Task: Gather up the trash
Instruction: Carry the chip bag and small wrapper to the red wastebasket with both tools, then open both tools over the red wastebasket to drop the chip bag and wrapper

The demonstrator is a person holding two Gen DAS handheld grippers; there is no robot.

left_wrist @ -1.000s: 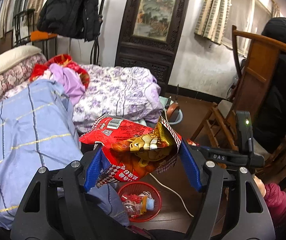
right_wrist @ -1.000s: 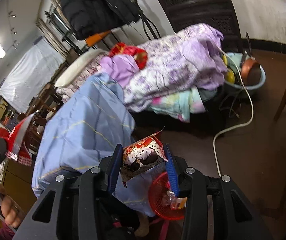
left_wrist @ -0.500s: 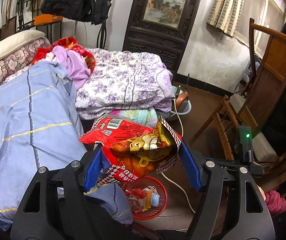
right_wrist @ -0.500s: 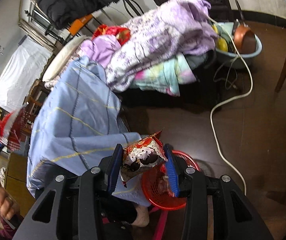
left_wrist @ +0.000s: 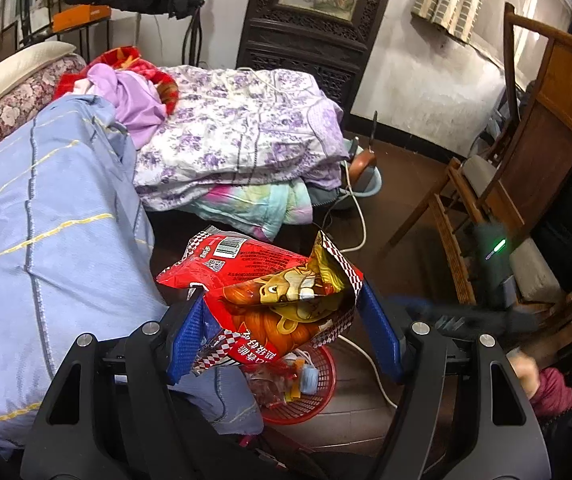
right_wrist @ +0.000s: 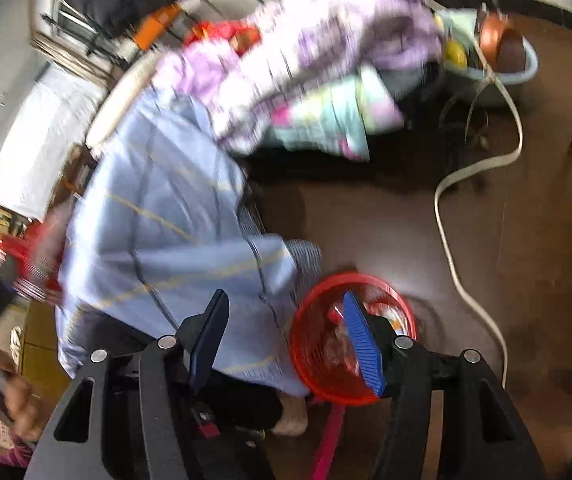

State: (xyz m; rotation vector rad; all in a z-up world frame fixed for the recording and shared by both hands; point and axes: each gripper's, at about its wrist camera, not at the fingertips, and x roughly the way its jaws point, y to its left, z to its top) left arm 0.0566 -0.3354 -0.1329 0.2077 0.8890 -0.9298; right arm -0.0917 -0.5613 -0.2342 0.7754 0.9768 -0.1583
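My left gripper (left_wrist: 282, 332) is shut on a crumpled red snack bag (left_wrist: 270, 284) with a lion picture, held above a red mesh basket (left_wrist: 317, 392) with several wrappers in it. In the right wrist view, my right gripper (right_wrist: 286, 338) hangs over the same red basket (right_wrist: 349, 280). Its jaws are opening and nothing is between them. The basket's contents are blurred there. The red bag (right_wrist: 38, 256) shows as a smear at the left edge. In the left wrist view the right gripper is a dark blur at the right.
A blue quilt (left_wrist: 46, 220) overhangs the basket's left side, with purple floral bedding (left_wrist: 238, 136) behind. A white cable (right_wrist: 457, 264) snakes across the dark floor. A wooden chair (left_wrist: 525, 152) stands at the right, and a blue basin (right_wrist: 517, 68) holds a pan.
The right gripper's jaws have spread and the small red-and-silver wrapper has left them. Both grippers have sunk towards the basket. The left gripper keeps hold of the red bag.
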